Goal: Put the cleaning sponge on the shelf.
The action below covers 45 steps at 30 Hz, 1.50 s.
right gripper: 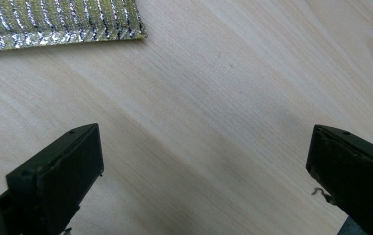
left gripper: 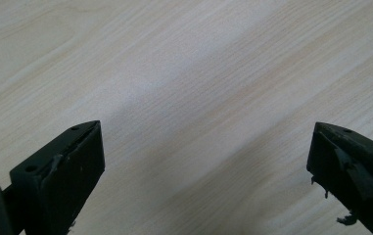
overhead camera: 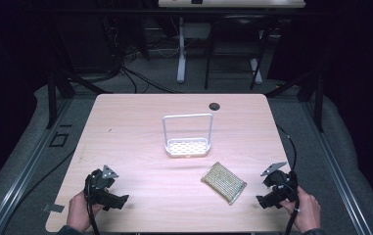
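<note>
Both grippers gape empty; the gold sponge [overhead camera: 223, 182] lies near the right gripper [overhead camera: 270, 198]

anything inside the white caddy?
The white caddy looks empty: its perforated tray floor is bare under the tall handle frame. The sponge lies outside it on the table. The near rim hides a thin strip of the floor.

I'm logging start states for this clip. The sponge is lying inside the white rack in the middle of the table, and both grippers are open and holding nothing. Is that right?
Not quite. The sponge lies flat on the table, apart from the white rack, near the right gripper; the high view shows this. The rest holds: the left gripper and the right one are both open and holding nothing.
</note>
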Available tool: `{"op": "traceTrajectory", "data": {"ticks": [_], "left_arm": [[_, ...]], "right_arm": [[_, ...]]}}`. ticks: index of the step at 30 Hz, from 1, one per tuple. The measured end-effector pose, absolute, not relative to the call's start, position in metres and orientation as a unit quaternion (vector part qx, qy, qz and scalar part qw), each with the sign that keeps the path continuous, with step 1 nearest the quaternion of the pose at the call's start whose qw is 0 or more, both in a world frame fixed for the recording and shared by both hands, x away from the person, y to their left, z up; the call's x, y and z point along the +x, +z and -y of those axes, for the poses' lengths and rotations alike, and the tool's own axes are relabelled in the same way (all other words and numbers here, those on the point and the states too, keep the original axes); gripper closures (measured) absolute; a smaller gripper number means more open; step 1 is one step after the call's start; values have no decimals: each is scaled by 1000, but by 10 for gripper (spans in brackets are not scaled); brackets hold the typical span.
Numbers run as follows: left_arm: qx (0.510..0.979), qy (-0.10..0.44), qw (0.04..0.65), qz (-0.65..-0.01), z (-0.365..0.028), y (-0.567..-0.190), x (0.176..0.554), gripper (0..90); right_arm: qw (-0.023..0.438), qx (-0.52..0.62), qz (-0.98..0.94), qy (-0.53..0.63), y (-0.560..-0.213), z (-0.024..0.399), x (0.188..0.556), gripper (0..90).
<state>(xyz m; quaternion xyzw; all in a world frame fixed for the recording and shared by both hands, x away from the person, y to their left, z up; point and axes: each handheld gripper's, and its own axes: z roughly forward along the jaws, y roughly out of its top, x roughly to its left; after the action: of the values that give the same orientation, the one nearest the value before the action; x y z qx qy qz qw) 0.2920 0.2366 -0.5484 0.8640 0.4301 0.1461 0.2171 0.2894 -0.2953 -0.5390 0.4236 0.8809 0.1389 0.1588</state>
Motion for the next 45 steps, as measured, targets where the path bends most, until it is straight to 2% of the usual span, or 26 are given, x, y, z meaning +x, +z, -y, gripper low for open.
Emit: {"op": "traceTrajectory", "data": {"ticks": [18,45], "left_arm": [[864,147,217,-430,-237,-548,292,6],[865,143,221,-428,-236,-549,293,7]], "right_arm": [[151,410,-886,157,-533,283,289,0],[114,386,-894,195,-530,225,305,0]]}}
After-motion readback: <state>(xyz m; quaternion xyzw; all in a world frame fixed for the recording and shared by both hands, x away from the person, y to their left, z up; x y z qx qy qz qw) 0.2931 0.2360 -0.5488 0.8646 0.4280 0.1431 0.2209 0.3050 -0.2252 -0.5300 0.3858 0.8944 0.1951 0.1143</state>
